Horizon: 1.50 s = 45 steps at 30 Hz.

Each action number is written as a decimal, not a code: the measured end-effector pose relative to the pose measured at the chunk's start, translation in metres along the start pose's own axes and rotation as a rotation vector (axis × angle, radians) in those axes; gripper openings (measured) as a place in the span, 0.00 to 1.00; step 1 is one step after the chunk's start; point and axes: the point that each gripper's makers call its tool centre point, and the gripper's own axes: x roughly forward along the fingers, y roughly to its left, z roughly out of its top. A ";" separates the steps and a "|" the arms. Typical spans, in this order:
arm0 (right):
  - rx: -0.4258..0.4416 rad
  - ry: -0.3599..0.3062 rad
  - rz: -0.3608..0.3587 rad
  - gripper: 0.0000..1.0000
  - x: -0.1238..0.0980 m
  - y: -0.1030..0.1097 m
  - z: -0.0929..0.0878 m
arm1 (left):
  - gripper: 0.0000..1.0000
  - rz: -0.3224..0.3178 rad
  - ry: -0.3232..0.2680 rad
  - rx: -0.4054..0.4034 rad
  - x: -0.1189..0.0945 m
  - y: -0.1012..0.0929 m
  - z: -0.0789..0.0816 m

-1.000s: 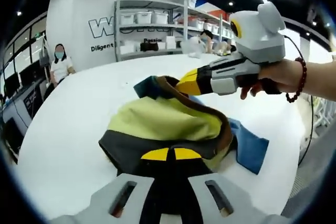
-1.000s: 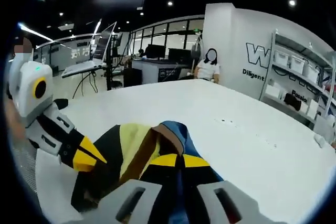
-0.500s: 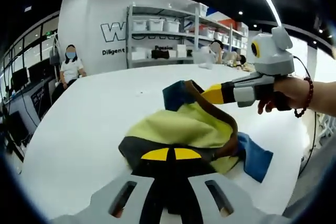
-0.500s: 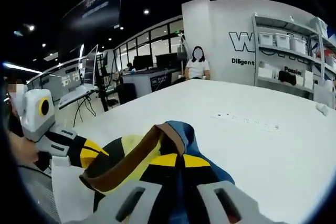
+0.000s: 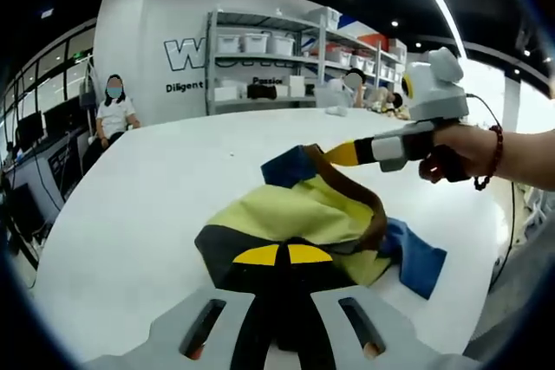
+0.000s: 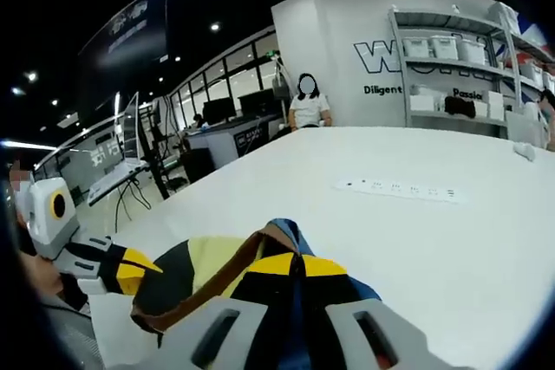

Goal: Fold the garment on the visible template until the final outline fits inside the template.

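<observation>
While the garment [image 5: 299, 218] lies bunched on the white desk [image 5: 139, 205], both grippers have hold of it. It is a patchwork of yellow-green, black, brown and blue cloth, and it serves as the landmark here.

In the left gripper view, the left gripper [image 5: 277, 255] sits at the garment's near black edge, its yellow-tipped fingers [image 5: 257, 255] pressed together on the cloth. At the garment's far side the right gripper [image 5: 338, 155] comes in from the right, held by a hand [image 5: 455, 152] with a beaded bracelet [image 5: 494, 158]; its yellow tip pinches the brown band and lifts it a little above the rest. A blue flap trails on the desk to the right of the garment.

In the right gripper view, the right gripper's fingers [image 6: 269, 264] are closed on the brown and blue fold, with the left gripper [image 6: 139, 268] at the garment's left edge.

Beyond the garment, a white power strip [image 6: 401, 189] lies on the desk, well apart from it. Farther off stand shelves [image 5: 260, 58] with white bins against a lettered wall, a seated person [image 5: 111, 114] in a white top, and office desks with monitors [image 6: 227, 110]. Nothing lies between the grippers and the cloth.
</observation>
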 end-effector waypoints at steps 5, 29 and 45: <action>-0.001 0.011 0.004 0.00 -0.002 0.000 0.003 | 0.00 0.011 -0.010 -0.014 -0.002 0.007 0.007; -0.040 0.002 -0.016 0.00 0.026 -0.010 0.052 | 0.00 0.144 -0.006 -0.055 0.029 0.091 0.057; -0.025 0.062 -0.038 0.00 0.080 -0.037 0.055 | 0.00 0.153 0.110 -0.049 0.085 0.135 0.051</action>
